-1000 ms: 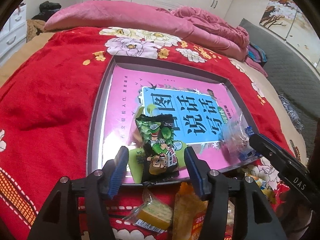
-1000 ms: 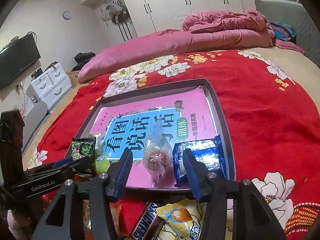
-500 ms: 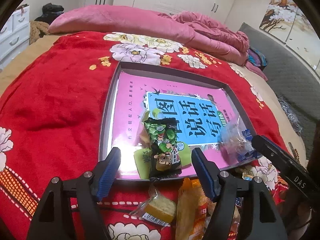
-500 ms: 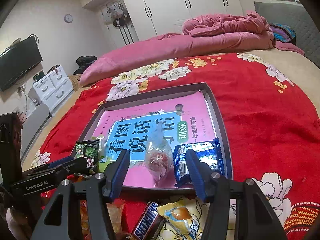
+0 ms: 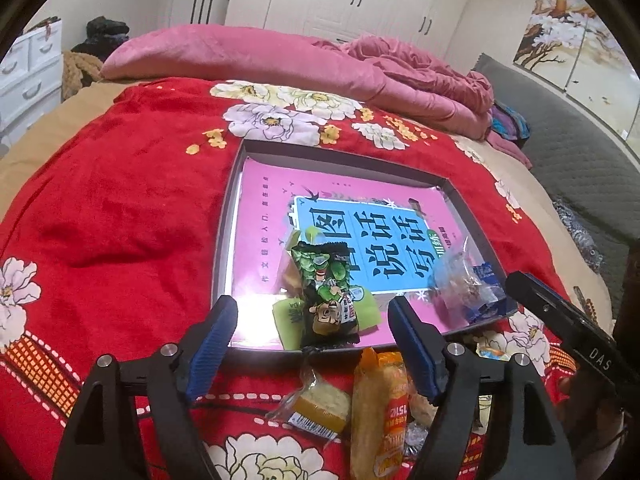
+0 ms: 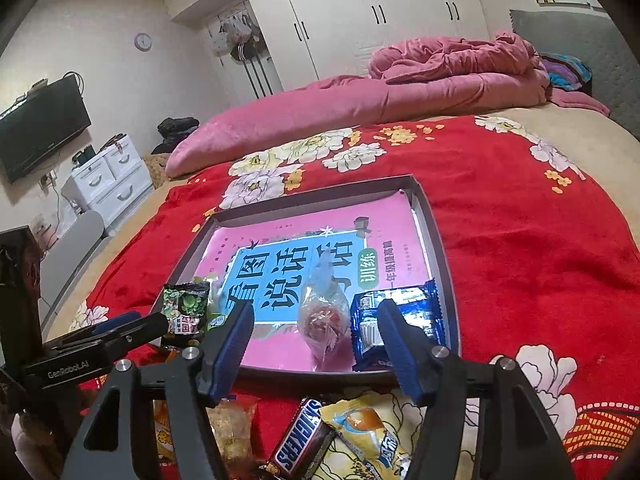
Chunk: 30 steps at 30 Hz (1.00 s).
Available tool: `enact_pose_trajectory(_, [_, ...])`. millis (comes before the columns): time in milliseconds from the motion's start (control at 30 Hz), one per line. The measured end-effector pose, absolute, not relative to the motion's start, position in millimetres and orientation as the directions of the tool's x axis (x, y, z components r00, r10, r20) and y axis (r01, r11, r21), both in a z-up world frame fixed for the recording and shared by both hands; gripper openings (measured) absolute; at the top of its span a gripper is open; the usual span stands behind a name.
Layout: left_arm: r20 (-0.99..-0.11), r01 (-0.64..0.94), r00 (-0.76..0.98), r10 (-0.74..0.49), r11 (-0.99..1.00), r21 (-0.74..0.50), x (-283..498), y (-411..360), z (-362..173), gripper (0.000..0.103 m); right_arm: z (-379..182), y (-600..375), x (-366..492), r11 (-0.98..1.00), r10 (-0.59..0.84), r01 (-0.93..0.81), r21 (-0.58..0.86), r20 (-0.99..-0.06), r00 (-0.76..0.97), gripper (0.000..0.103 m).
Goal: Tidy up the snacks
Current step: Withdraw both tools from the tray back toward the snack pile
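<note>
A grey tray (image 5: 228, 216) (image 6: 438, 240) lined with a pink and blue book cover lies on the red bedspread. In it lie a green pea snack packet (image 5: 326, 292) (image 6: 185, 312), a clear candy bag (image 5: 460, 280) (image 6: 324, 320) and a blue wrapper (image 6: 400, 320). My left gripper (image 5: 314, 334) is open and empty, just short of the tray's near edge, with the green packet between its fingers in view. My right gripper (image 6: 316, 340) is open and empty at the tray's near rim. Loose snacks lie below: a cake slice (image 5: 320, 404), an orange pack (image 5: 380, 412), a Snickers bar (image 6: 300, 440), a yellow pack (image 6: 368, 436).
A rolled pink quilt (image 5: 320, 64) lies across the far side of the bed. White wardrobes stand behind, a white drawer unit (image 6: 108, 180) and a TV (image 6: 40, 128) to the left. A grey padded panel (image 5: 580, 152) runs along the right.
Both grippers have drawn back from the tray and risen a little. The left gripper's fingers have spread wider, and the green packet stays lying in the tray.
</note>
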<state>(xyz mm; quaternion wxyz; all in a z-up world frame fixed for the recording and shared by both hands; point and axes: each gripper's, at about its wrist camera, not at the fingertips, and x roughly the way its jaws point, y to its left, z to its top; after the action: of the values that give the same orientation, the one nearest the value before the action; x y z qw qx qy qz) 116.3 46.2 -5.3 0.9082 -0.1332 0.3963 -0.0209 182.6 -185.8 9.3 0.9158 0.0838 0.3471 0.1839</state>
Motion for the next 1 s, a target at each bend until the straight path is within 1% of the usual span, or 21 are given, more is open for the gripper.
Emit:
enact_pose_trajectory(167, [-0.712, -0.069, 0.690, -0.130, 0.967, -0.244, 113, 46, -3, 0.080, 14, -193, 179, 0.917, 0.396, -0.269, 0.295, -0.589, 0.704, 0.072])
enact_pose_trajectory(433, [-0.714, -0.049, 0.686, -0.142, 0.970, -0.240, 106, 44, 0, 0.081, 17, -199, 174, 0.921, 0.387, -0.263, 0.289, -0.584, 0.713, 0.075])
enact_pose_trajectory(567, [-0.714, -0.040, 0.684, -0.149, 0.970, -0.241, 101, 43, 1, 0.081, 17, -204, 171, 0.919, 0.388, -0.254, 0.301, -0.577, 0.718, 0.080])
enact_pose_trajectory(1000, [-0.740, -0.056, 0.649, -0.177, 0.959, -0.279, 90, 46, -5, 0.081, 16, -209, 167, 0.920, 0.386, -0.245, 0.307, -0.591, 0.708, 0.083])
